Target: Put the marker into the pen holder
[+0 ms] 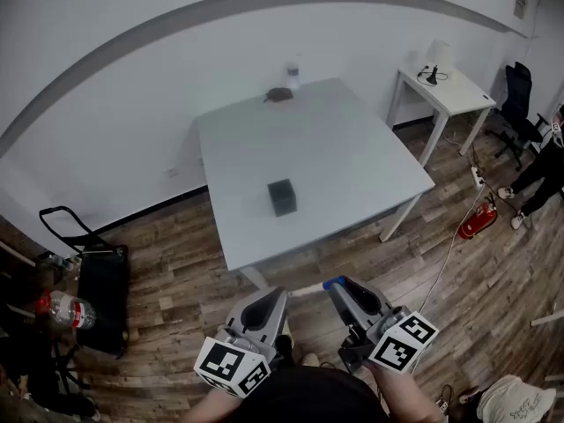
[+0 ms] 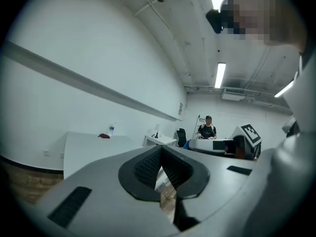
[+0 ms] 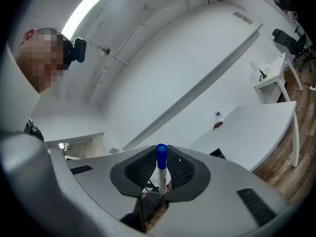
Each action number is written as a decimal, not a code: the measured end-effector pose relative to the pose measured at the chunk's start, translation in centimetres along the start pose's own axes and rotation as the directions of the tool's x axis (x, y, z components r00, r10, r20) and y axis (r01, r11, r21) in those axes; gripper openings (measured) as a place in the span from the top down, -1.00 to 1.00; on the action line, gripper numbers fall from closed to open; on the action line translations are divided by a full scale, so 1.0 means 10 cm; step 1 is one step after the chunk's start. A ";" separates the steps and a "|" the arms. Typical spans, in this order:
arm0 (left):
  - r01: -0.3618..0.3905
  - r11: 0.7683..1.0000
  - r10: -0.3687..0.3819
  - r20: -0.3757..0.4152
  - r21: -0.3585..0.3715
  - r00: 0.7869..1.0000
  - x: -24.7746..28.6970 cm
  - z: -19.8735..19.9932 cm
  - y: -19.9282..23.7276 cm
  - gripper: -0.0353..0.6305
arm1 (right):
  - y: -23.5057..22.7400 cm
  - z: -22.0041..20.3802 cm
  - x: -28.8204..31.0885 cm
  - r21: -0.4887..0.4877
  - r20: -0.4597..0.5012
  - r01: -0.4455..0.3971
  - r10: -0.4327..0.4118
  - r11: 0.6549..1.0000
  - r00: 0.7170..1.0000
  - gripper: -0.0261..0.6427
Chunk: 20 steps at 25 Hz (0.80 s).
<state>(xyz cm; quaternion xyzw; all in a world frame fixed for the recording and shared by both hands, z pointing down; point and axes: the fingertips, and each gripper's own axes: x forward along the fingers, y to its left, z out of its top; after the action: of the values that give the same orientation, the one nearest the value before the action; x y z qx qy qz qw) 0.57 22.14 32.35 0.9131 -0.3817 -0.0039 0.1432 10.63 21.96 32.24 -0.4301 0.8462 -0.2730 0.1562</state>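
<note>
Both handheld grippers sat nearest, low in the head view over the wood floor, short of the near edge of a white table [image 1: 335,148]. On that tabletop stood a black pen holder [image 1: 282,196], alone and somewhat closer to the near edge than the far one. A clear bottle [image 1: 292,75] and a small dark object [image 1: 279,95] sat just beside each other at the far edge. The left gripper [image 1: 264,300] had its jaws closed together with nothing between them. The right gripper [image 1: 345,287] was clamped on the marker [image 3: 161,164] – white barrel pinched between the pads, blue cap poking out past the jaw tips, well apart from the pen holder.
</note>
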 end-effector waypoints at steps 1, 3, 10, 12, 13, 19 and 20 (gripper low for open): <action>0.003 1.000 -0.003 0.000 -0.002 1.000 0.04 0.00 0.06 0.88 | -0.03 0.00 0.06 0.002 -0.002 0.003 -0.003 1.000 1.000 0.71; 0.007 1.000 -0.007 -0.001 -0.004 1.000 0.13 0.02 0.18 0.88 | -0.09 0.00 0.19 0.003 -0.004 0.008 -0.008 1.000 1.000 0.71; 0.024 1.000 -0.024 -0.003 -0.008 1.000 0.51 0.17 0.63 0.88 | -0.35 0.15 0.69 0.003 -0.005 0.034 -0.034 0.999 0.999 0.71; 0.029 0.999 -0.029 -0.008 -0.014 1.000 0.61 0.21 0.79 0.88 | -0.41 0.18 0.86 0.004 -0.009 0.045 -0.045 0.999 0.999 0.71; 0.032 0.999 -0.033 -0.011 -0.017 0.999 0.67 0.23 0.87 0.88 | -0.44 0.19 0.95 0.004 -0.011 0.050 -0.050 0.999 0.999 0.71; 0.062 0.998 -0.063 -0.021 -0.027 0.998 0.97 0.36 1.31 0.88 | -0.65 0.32 1.42 0.003 0.002 0.095 -0.095 0.995 0.995 0.71; 0.066 0.997 -0.067 -0.021 -0.029 0.998 1.02 0.38 1.38 0.88 | -0.69 0.34 1.49 0.003 0.006 0.105 -0.105 0.994 0.994 0.71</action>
<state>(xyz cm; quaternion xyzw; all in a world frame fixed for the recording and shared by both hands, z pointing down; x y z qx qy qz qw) -2.29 4.83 33.35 0.9232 -0.3494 -0.0038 0.1601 8.15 5.42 33.19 -0.4748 0.8216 -0.2804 0.1448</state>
